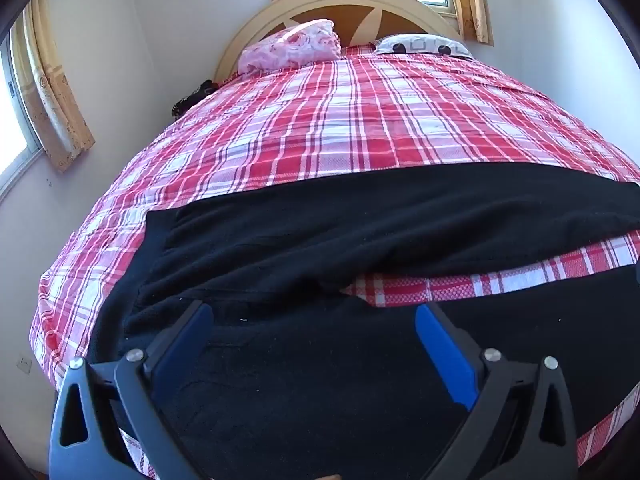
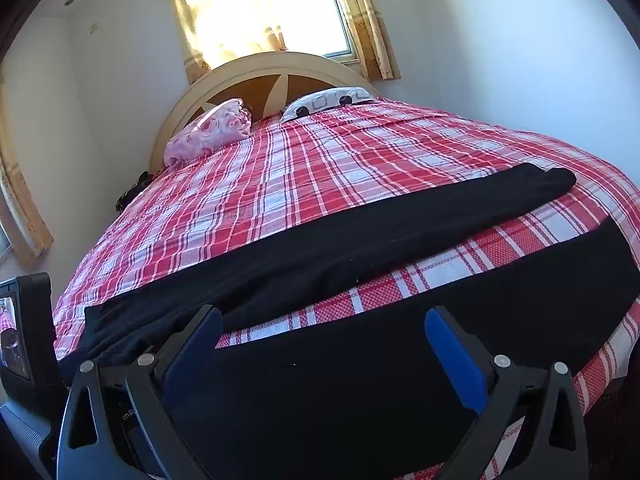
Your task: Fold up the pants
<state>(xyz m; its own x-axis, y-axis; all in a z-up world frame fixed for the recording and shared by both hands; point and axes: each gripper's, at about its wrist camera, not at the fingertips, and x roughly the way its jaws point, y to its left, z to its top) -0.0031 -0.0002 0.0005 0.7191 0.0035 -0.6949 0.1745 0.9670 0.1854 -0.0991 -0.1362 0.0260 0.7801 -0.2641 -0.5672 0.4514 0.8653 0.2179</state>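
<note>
Black pants [image 1: 320, 240] lie spread flat across the near part of a bed with a red and white checked cover [image 1: 320, 120]. The waist end sits at the left and both legs run to the right, with a strip of cover showing between them. My left gripper [image 1: 316, 316] hovers over the near waist part, its jaws wide apart and nothing between its blue pads [image 1: 444, 356]. In the right wrist view the pants [image 2: 360, 360] stretch to the right, the far leg ending near the bed's right side. My right gripper [image 2: 324, 320] stands open over the near leg.
A pink pillow [image 1: 292, 46] and a white patterned pillow [image 1: 420, 44] rest against the curved headboard [image 1: 344, 4]. Curtained windows are behind the bed and on the left wall. A dark object [image 1: 192, 98] lies at the bed's left edge. The left gripper's body [image 2: 24, 332] shows at the left.
</note>
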